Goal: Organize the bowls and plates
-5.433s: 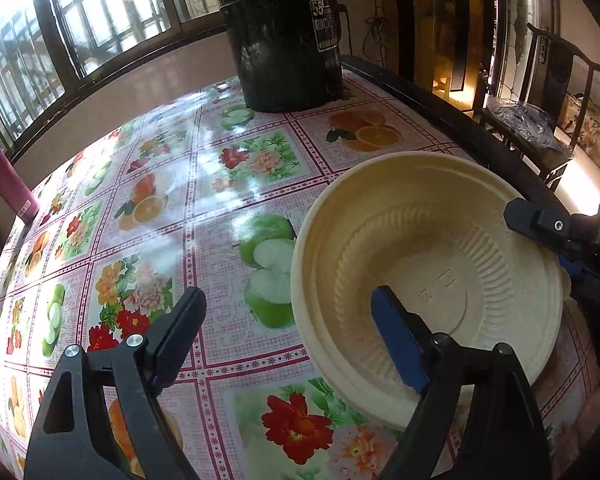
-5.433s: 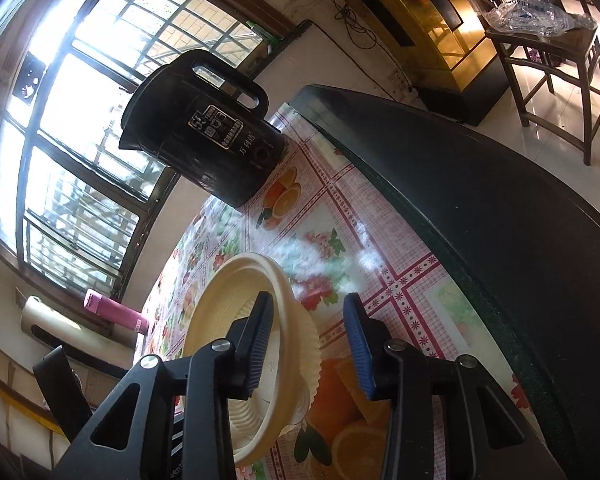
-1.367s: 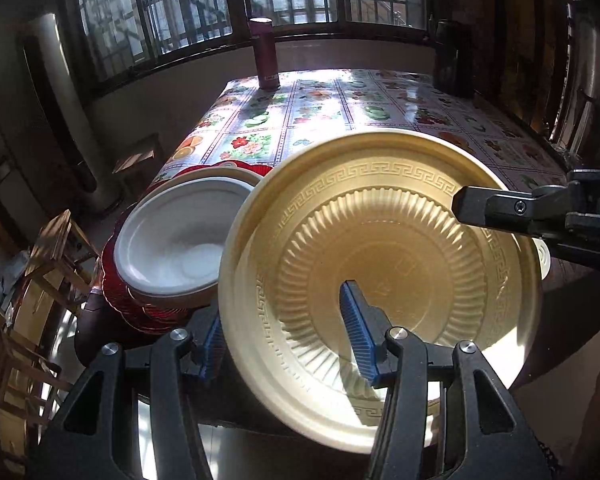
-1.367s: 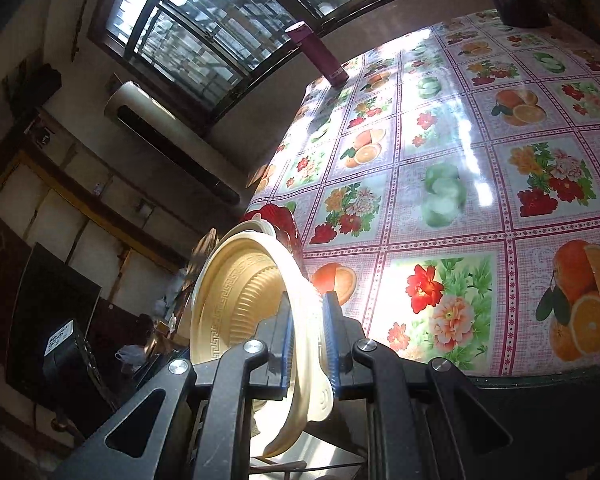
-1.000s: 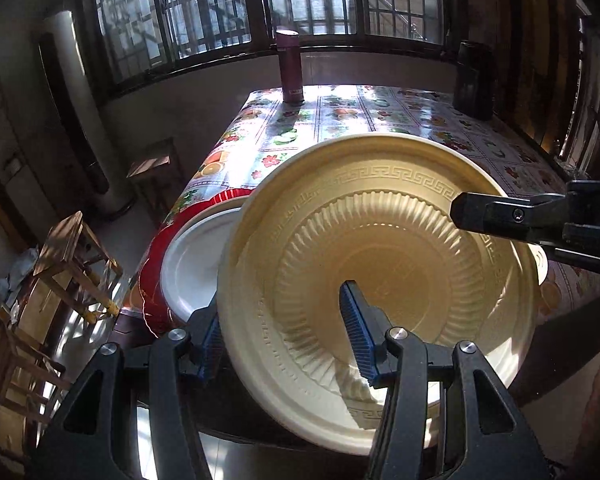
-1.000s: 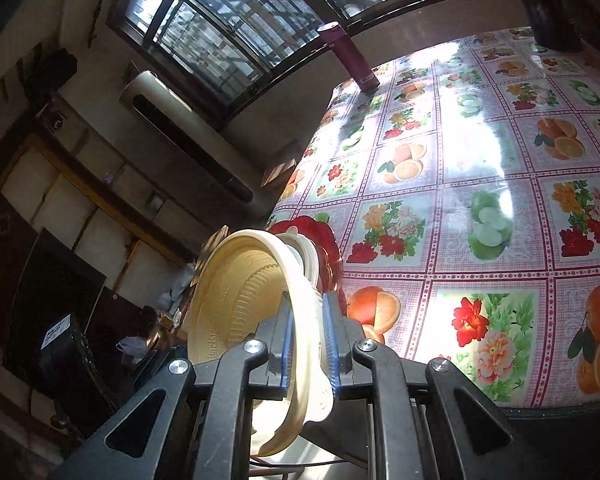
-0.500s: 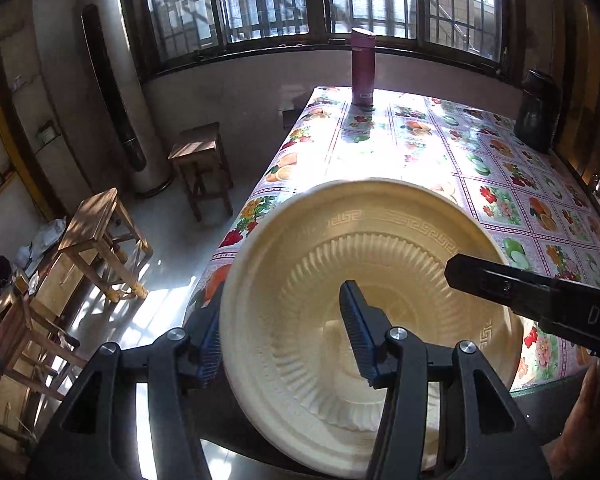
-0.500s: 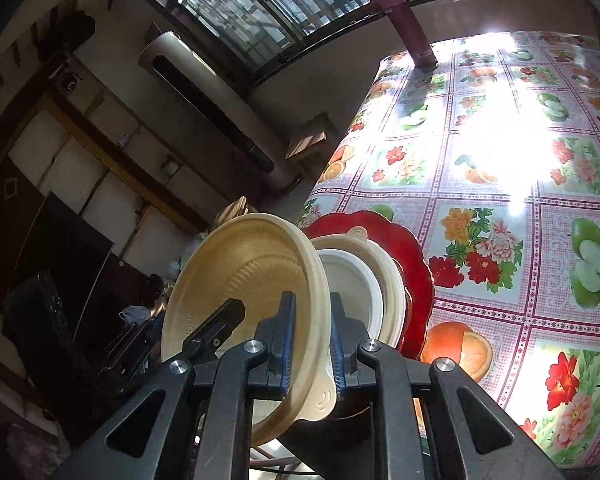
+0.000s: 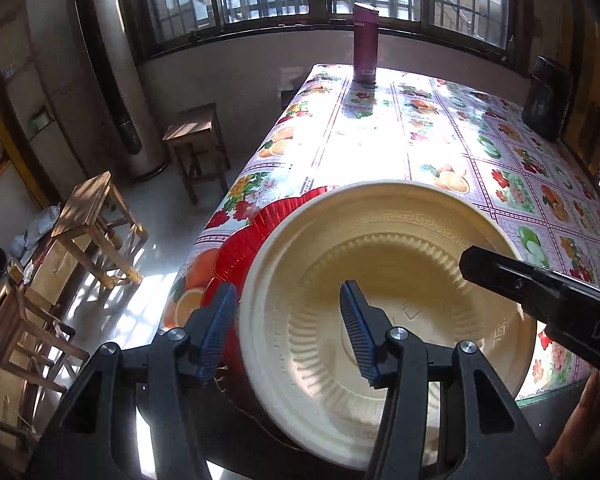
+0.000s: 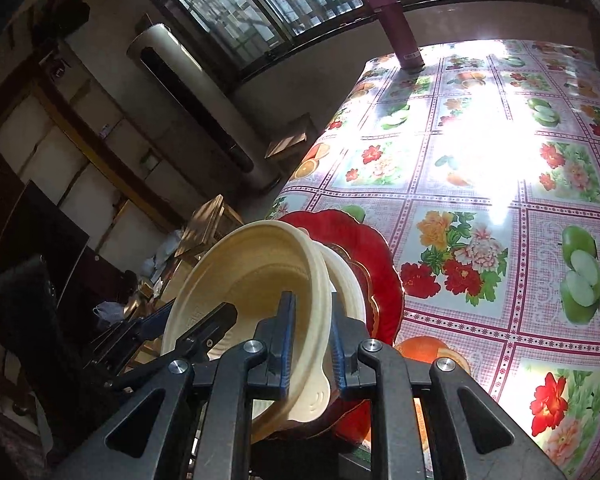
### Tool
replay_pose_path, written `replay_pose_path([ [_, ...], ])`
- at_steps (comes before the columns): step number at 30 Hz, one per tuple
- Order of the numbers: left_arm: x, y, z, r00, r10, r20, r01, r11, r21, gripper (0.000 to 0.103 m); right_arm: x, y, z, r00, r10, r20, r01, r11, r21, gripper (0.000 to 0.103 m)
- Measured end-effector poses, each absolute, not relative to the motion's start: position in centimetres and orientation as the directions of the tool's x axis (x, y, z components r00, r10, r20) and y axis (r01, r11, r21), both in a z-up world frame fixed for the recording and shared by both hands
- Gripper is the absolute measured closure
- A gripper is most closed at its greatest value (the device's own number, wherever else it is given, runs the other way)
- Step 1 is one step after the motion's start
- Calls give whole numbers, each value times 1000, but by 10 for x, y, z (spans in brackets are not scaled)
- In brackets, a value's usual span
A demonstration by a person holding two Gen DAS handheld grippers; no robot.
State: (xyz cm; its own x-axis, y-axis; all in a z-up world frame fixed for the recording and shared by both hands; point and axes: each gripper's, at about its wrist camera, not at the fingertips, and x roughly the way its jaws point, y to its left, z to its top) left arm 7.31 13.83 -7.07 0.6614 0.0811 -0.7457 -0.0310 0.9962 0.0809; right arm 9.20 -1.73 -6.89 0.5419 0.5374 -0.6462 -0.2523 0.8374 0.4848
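Sunlit worktop (image 10: 480, 184) corner: right hand-held gripper (image 10: 310, 346) clamps the cream bowl (image 9: 380, 280) over the red-plate stack (image 10: 364, 248), left hand-held gripper (image 9: 288, 332) spread loose around its rim; release remains, seemingly.

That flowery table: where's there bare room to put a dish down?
Most of the tablecloth lies bare, from the red plate stack back to the maroon flask and the dark jug. The near-left corner is crowded with that stack and the cream bowl.
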Motion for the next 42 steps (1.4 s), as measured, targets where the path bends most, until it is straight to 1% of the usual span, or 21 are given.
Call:
replay_pose_path([
  [2, 74, 143, -73, 665, 92, -741, -47, 996, 81, 49, 91, -18, -67, 565, 519, -641, -261, 850, 458, 77],
  [3, 74, 145, -74, 664, 103, -741, -57, 995, 87, 48, 90, -19, -67, 575, 513, -638, -264, 854, 448, 75],
  [5, 73, 149, -76, 666, 137, -733, -85, 990, 108, 41, 89, -22, -66, 592, 504, -629, -267, 859, 437, 63],
  [7, 68, 152, -75, 679, 174, -713, -117, 985, 129, 32, 87, -27, -65, 609, 496, -619, -265, 863, 431, 56],
  [8, 65, 153, -73, 691, 194, -697, -133, 981, 142, 30, 85, -31, -64, 618, 492, -613, -263, 864, 429, 53],
  [10, 57, 156, -70, 714, 226, -663, -158, 974, 162, 22, 81, -39, -64, 635, 489, -598, -267, 865, 425, 50],
  [12, 48, 156, -67, 732, 259, -630, -186, 966, 182, 21, 73, -48, -62, 654, 492, -575, -277, 863, 423, 46],
  [13, 42, 157, -65, 743, 281, -608, -202, 960, 196, 21, 68, -52, -61, 666, 496, -557, -289, 860, 421, 42],
  [15, 29, 156, -61, 763, 318, -563, -233, 947, 220, 18, 55, -62, -58, 703, 489, -517, -307, 864, 400, 31],
  [17, 20, 157, -59, 772, 321, -549, -237, 946, 221, 18, 41, -70, -53, 735, 481, -477, -323, 868, 377, 10],
  [19, 15, 158, -58, 758, 339, -557, -255, 940, 225, 18, 26, -77, -51, 757, 477, -446, -332, 869, 366, 2],
  [23, 0, 158, -56, 745, 400, -533, -313, 916, 250, 18, 1, -89, -48, 758, 509, -407, -370, 850, 375, 1],
  [28, -17, 154, -50, 760, 381, -527, -312, 925, 217, 18, -29, -95, -43, 765, 534, -360, -418, 837, 354, 1],
  [31, -27, 150, -45, 769, 386, -509, -328, 922, 204, 18, -45, -96, -39, 764, 554, -332, -449, 825, 343, 1],
  [39, -50, 137, -35, 773, 434, -462, -377, 901, 216, 18, -66, -88, -42, 746, 580, -327, -491, 811, 318, 1],
  [42, -54, 131, -35, 781, 429, -454, -368, 903, 221, 18, -72, -89, -41, 744, 587, -319, -501, 806, 316, 1],
])
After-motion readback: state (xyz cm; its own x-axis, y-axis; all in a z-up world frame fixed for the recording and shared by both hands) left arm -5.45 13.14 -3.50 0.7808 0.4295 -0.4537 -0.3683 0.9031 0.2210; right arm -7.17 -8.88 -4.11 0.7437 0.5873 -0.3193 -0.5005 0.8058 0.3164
